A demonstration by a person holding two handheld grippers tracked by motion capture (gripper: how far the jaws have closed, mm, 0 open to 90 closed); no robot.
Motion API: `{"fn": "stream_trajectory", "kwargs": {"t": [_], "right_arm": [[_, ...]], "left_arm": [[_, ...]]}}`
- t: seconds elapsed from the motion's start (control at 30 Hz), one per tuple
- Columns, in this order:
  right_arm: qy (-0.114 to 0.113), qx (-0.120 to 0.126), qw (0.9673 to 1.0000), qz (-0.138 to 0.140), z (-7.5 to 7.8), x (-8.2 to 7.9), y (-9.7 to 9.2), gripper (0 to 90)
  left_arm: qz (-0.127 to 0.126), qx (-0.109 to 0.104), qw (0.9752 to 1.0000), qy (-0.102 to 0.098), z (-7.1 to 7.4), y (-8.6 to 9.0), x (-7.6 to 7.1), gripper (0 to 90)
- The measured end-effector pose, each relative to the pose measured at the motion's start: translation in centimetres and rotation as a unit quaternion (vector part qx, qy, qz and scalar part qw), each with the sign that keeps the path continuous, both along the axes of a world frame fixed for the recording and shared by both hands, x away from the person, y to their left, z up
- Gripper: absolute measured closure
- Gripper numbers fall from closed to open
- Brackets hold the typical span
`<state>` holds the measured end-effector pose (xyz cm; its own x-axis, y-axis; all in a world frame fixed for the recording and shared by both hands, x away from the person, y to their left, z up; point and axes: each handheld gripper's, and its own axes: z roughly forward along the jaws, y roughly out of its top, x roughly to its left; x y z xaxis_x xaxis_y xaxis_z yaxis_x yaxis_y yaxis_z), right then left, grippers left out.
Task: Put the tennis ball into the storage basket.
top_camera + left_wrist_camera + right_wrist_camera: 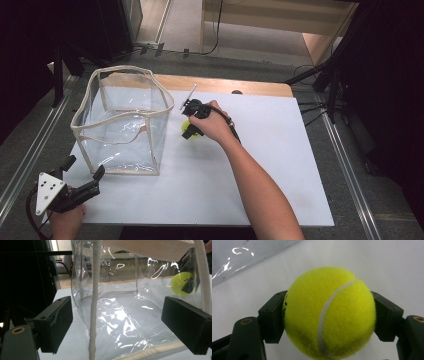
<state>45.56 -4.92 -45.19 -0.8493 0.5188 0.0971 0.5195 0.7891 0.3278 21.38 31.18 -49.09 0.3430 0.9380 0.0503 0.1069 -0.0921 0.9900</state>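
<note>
One tennis ball (pixel 329 312) is being clenched on the desk (pixel 260 165) by the right tool (pixel 192 122), beside the clear bag (pixel 122 120); left tool (pixel 82 175) is being held released; lift should be kept vertical.

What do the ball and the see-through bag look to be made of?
Tennis ball: fuzzy yellow felt with a matte nap and a pale curved seam, probably over rubber. Clear bag: glossy transparent plastic film, likely vinyl, shown by sharp glare and creases; its cream edging looks like woven fabric tape.
</note>
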Motion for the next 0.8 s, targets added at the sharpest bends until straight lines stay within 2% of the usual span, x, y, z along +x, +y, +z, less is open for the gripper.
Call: {"fn": "stream_trajectory", "kwargs": {"t": [0.4, 0.53, 0.77, 0.8], "right_arm": [[-0.005, 0.001, 1.0, -0.002, 1.7, 0.0, -0.7, 23.5], [-0.007, 0.002, 1.0, 0.006, 2.2, 0.1, -0.9, 23.4], [-0.008, 0.005, 1.0, -0.001, 3.4, 0.0, -1.0, 23.4], [-0.011, 0.003, 0.9999, 0.007, 3.5, 0.1, -1.1, 23.4]], "left_arm": [[-0.001, -0.001, 1.0, -0.001, 0.0, 0.0, 0.0, 10.4], [0.0, 0.0, 1.0, 0.0, 0.0, 0.0, 0.0, 10.4], [0.0, 0.0, 1.0, 0.0, 0.0, 0.0, 0.0, 10.3], [0.0, 0.0, 1.0, 0.0, 0.0, 0.0, 0.0, 10.4]]}}
